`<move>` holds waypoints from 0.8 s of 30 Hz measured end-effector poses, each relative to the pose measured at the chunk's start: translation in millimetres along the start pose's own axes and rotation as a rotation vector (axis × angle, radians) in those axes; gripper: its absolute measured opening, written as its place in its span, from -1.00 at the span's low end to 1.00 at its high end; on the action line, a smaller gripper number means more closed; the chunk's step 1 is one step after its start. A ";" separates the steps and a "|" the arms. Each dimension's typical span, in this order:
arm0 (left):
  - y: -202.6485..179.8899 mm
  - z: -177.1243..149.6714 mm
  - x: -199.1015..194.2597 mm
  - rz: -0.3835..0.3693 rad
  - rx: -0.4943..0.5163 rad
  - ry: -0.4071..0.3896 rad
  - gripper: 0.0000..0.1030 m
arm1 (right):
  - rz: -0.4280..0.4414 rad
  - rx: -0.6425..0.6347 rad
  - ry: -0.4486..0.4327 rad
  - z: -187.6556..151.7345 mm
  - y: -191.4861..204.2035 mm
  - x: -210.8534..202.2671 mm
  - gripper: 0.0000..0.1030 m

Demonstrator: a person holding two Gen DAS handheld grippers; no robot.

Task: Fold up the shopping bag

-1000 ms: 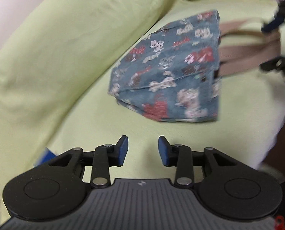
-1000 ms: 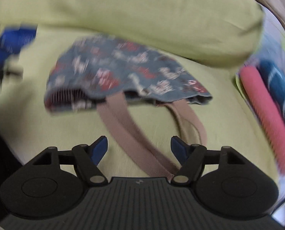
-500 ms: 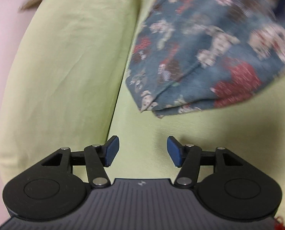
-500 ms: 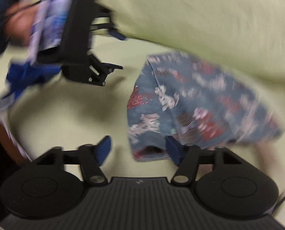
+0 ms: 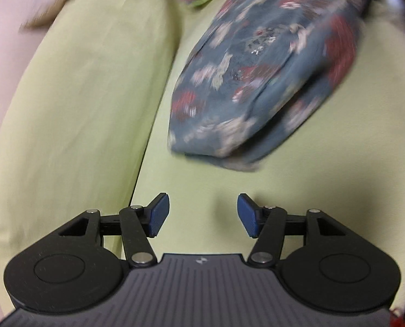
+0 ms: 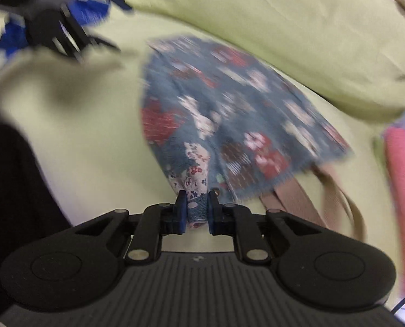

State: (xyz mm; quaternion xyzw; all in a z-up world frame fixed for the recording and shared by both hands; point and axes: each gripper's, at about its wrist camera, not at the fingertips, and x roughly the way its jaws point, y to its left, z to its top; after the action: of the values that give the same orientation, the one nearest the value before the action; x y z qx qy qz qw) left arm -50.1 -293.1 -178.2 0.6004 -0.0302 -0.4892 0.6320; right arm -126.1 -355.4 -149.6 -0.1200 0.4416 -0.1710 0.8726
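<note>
Cushions in pale yellow-green fabric fill both views: a flat seat (image 5: 202,179) carries the work, and a plump back cushion (image 5: 88,103) rises along its far edge. The shopping bag (image 6: 229,114), blue cloth printed with white and red figures, lies partly folded on the seat near that back cushion, blurred in both views. The right gripper (image 6: 197,209) has just been closing, and its jaws are now clamped on a bunched corner at the bag's near edge, with blue and flowered white cloth pinched between the blue pads. Two brown webbing handles (image 6: 297,204) trail out from under the bag to the right of that grip and lie flat on the seat. The left gripper (image 5: 203,215) has jaws that stand apart with nothing between them, over bare seat, short of the bag's rounded folded end (image 5: 221,152), which lies ahead of them and a little to the right. In the right wrist view that gripper shows blurred at the upper left, well apart from the bag. A pink ribbed roll (image 6: 404,196) lies at the seat's right edge, beyond the handles. Something dark (image 6: 14,190) fills the lower left of the right wrist view.
</note>
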 end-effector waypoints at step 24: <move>86.0 26.3 100.6 -0.639 -0.972 0.111 -0.02 | 0.151 1.625 -0.171 -139.0 -89.3 2.6 0.26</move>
State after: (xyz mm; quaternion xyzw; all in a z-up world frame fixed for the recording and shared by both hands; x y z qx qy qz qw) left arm 35.8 -395.3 -158.4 0.2454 0.4134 -0.5813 0.6565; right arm -254.8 -446.1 -200.1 0.5671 0.1186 -0.3685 0.7270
